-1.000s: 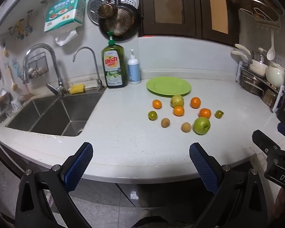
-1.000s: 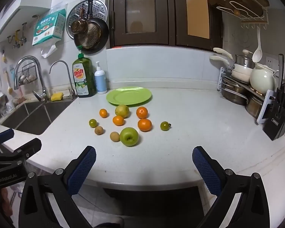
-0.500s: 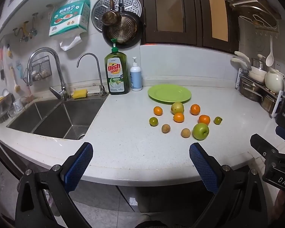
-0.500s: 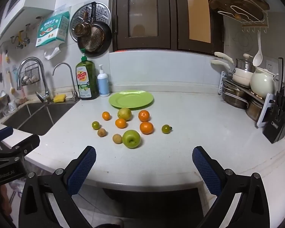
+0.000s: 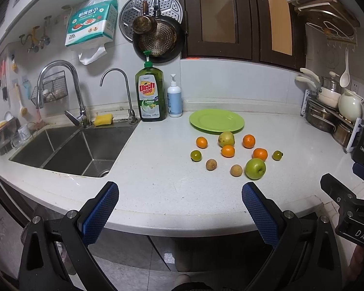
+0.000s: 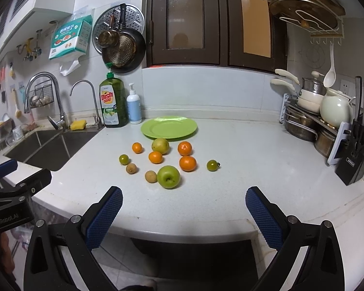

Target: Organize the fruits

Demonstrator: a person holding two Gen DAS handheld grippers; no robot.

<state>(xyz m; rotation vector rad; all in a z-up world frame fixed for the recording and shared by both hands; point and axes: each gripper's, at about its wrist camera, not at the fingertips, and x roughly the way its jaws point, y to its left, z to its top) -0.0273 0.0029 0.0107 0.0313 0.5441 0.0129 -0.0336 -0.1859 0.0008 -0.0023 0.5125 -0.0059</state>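
Fruit sits loose on your counter (image 6: 242,169), all of it just in front of the green plate (image 6: 169,127), which holds nothing. Nearest you is the green apple (image 6: 168,176), with a brown fruit (image 6: 151,176) touching or almost touching its left side and a second brown one (image 6: 131,168) further left. Behind the apple you have four oranges (image 6: 187,163), and a yellow-green pear (image 6: 160,145) lies closest to the plate rim. Two small green fruits (image 6: 212,165) flank the group, one at each end.

Your left gripper (image 5: 179,208) is spread wide with nothing between its blue pads (image 5: 100,212), held over the counter's front edge, well short of the fruit. Your right gripper (image 6: 183,212) is likewise spread wide and grasps nothing, aimed at the apple from the same edge.

To your left, the sink (image 5: 68,149) looks bare inside, with a yellow sponge (image 5: 103,119) on its back ledge. Dish soap (image 5: 150,97) and a white pump bottle (image 5: 174,100) stand beside the plate. On your right, a rack (image 6: 305,118) holds steel pots and a white jug.
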